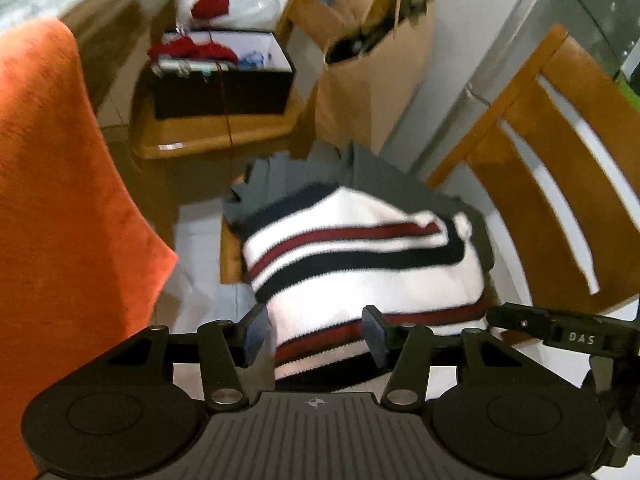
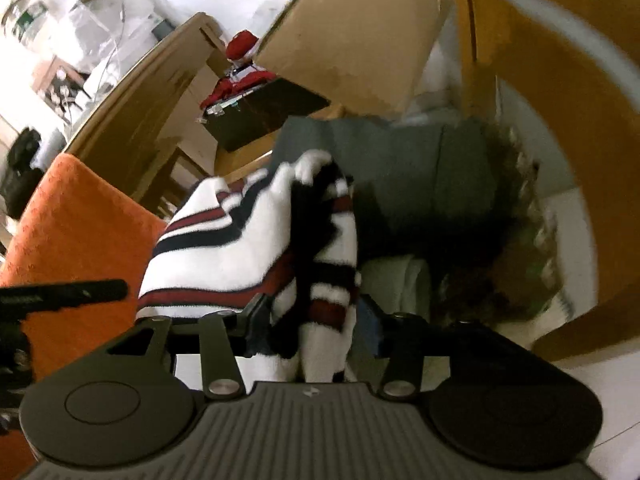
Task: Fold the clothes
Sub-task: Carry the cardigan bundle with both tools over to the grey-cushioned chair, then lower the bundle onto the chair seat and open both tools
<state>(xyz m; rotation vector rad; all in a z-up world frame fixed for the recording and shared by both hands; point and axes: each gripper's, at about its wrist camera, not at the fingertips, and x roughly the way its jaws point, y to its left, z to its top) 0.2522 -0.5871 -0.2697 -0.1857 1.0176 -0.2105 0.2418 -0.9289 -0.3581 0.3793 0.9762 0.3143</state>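
A white sweater [image 1: 360, 264] with navy and red stripes lies folded on a grey garment [image 1: 360, 172] on a wooden chair seat. My left gripper [image 1: 314, 334] has its jaws partly closed on the sweater's striped hem, which fills the gap between them. In the right wrist view the same sweater [image 2: 248, 240] is bunched and hangs between the fingers of my right gripper [image 2: 314, 322], which is shut on it. The grey garment [image 2: 420, 168] lies behind it. The right gripper's black body [image 1: 560, 334] shows at the right, close beside the left one.
An orange cloth [image 1: 52, 200] hangs at the left. The wooden chair back [image 1: 540, 128] curves at the right. Behind stand a brown paper bag [image 1: 372, 72] and a black box [image 1: 224, 88] on a low wooden surface. A dark patterned garment [image 2: 512, 240] and a white folded item [image 2: 400, 280] lie on the chair.
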